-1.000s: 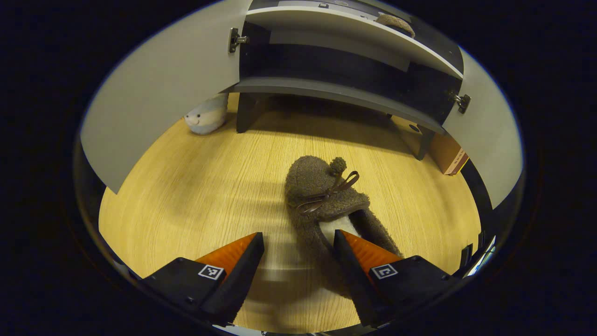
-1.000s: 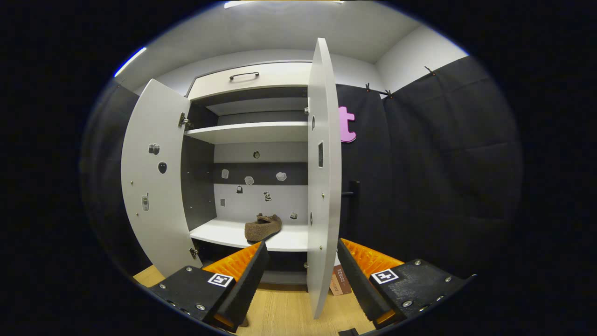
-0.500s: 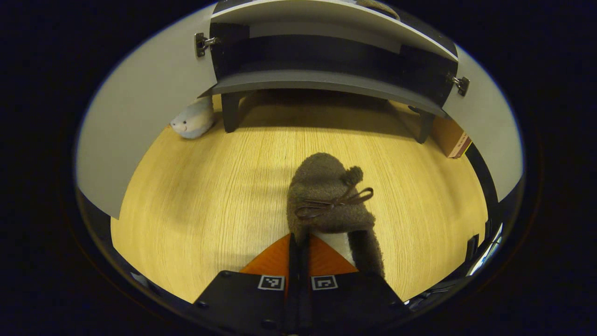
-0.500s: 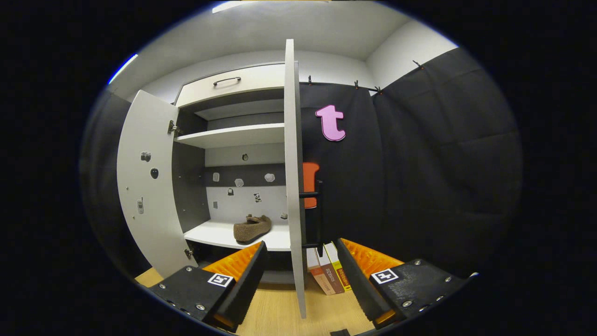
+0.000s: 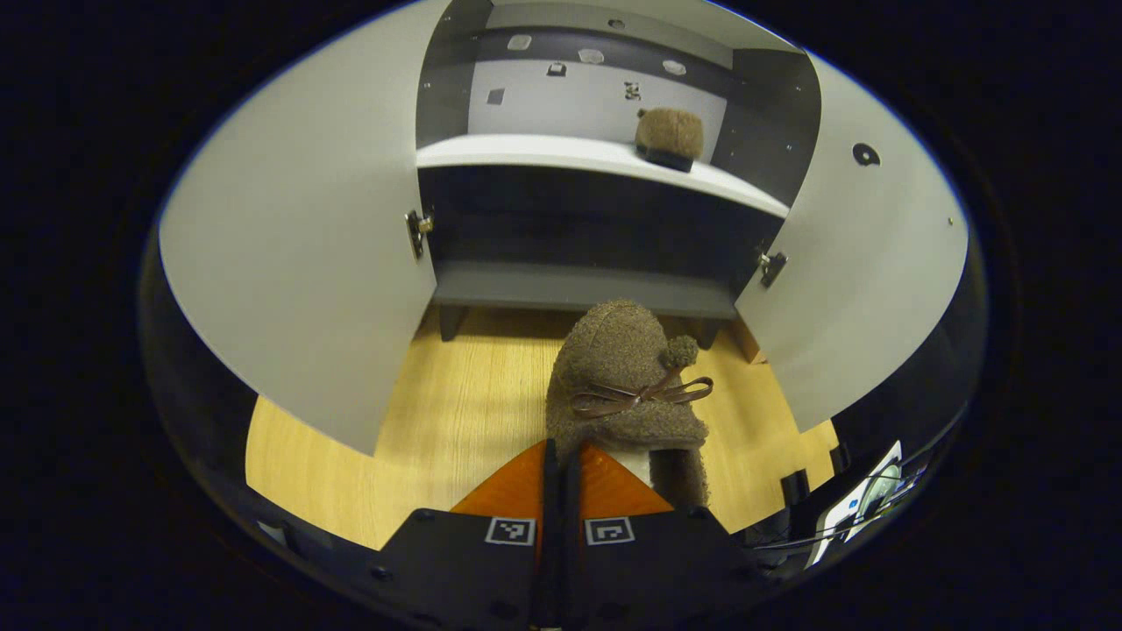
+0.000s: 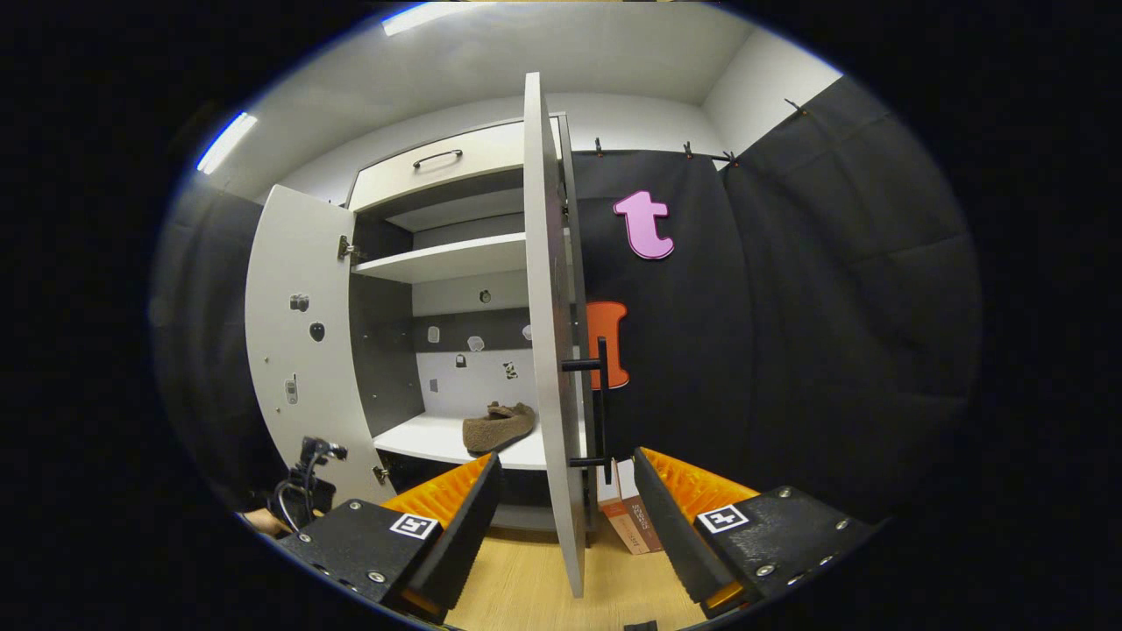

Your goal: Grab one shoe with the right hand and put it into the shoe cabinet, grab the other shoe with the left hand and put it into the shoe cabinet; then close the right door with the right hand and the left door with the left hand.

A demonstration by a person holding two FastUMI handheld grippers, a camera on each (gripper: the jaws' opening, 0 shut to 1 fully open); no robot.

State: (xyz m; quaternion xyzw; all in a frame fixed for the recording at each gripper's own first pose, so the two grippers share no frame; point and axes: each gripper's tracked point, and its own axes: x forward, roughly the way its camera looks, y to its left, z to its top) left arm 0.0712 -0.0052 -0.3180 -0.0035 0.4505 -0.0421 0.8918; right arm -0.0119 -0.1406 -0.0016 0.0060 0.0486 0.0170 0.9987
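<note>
The shoe cabinet [image 5: 578, 289] stands at frame top, left door [image 5: 298, 263] and right door [image 5: 863, 263] both open, one slipper [image 5: 669, 138] on its white shelf [image 5: 543, 153]. At lower centre, the left tool [image 5: 561, 473] pinches the second slipper [image 5: 622, 386] above the wooden floor [image 5: 447, 429]. The right tool [image 6: 565, 491] is spread, holding nothing, before the right door's edge.
</note>
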